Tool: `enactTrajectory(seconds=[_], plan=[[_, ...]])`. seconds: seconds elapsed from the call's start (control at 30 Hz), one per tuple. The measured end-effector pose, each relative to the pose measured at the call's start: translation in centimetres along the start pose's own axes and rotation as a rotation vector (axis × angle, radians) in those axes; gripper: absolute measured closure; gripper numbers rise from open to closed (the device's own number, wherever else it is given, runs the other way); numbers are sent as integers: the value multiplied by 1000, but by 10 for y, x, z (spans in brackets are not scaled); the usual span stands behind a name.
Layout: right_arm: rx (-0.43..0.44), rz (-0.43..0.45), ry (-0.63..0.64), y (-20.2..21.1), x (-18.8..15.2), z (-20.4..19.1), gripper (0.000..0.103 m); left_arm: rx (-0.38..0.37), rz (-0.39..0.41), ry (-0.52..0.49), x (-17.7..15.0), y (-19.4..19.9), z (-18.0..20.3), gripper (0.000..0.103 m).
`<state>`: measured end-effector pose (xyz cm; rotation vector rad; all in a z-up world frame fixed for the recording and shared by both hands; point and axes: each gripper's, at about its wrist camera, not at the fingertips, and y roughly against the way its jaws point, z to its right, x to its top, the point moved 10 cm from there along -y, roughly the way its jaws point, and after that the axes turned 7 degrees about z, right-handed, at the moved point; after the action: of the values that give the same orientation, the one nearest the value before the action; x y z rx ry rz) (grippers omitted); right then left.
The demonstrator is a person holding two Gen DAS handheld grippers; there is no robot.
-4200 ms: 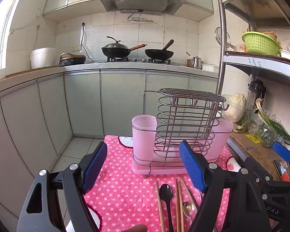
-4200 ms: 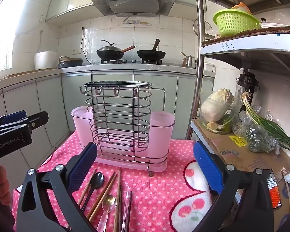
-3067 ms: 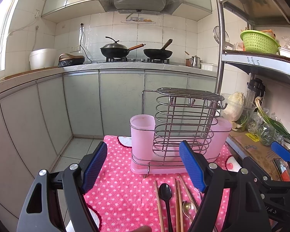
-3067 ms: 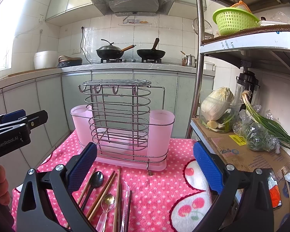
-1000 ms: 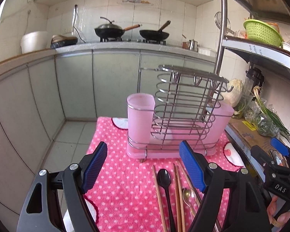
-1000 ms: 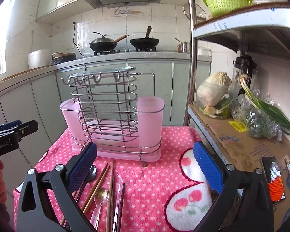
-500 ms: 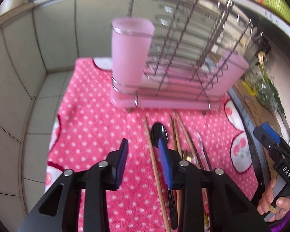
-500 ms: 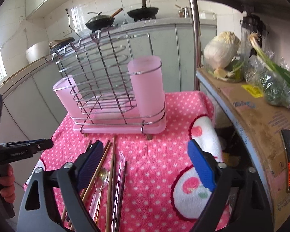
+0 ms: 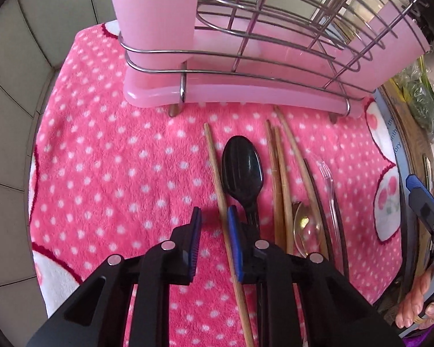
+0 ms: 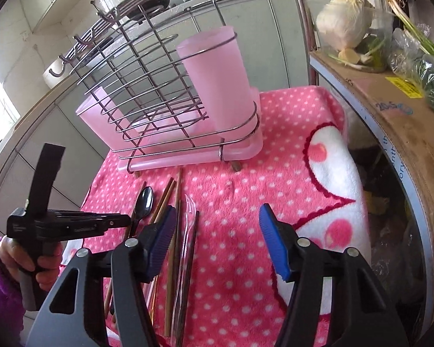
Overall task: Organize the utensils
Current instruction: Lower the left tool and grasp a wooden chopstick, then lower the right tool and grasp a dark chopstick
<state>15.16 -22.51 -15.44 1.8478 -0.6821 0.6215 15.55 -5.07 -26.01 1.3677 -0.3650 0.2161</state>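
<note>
Utensils lie in a row on a pink dotted towel: a lone wooden chopstick, a black spoon, more wooden chopsticks, a metal spoon, a clear plastic fork. My left gripper is low over the towel, jaws narrowed with a gap, the lone chopstick against the right pad. My right gripper is open above the towel, right of the clear fork. The wire rack with pink cups stands behind; it shows in the right wrist view.
A shelf at the right holds a cardboard sheet, a cabbage and green onions. Grey cabinets and a stove with pans stand behind. The towel's left edge drops to a tiled floor.
My left gripper has dropped down to the towel and narrowed its jaws around the lone chopstick. My right gripper has tilted down and moved closer to the utensils, still open.
</note>
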Motion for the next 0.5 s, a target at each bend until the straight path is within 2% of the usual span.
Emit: enactTrajectory(seconds=[0.13, 0.23, 0.37, 0.5], plan=[[29, -36, -16, -6, -5, -3, 43, 29, -9, -17, 3, -8, 6, 85], [57, -78, -38, -12, -10, -5, 52, 42, 6, -12, 7, -10, 6, 95], [78, -139, -63, -21, -17, -6, 66, 33, 31, 39, 4, 0, -9, 97], [77, -213, -69, -36, -28, -9, 73, 37, 54, 54, -4, 15, -27, 97]])
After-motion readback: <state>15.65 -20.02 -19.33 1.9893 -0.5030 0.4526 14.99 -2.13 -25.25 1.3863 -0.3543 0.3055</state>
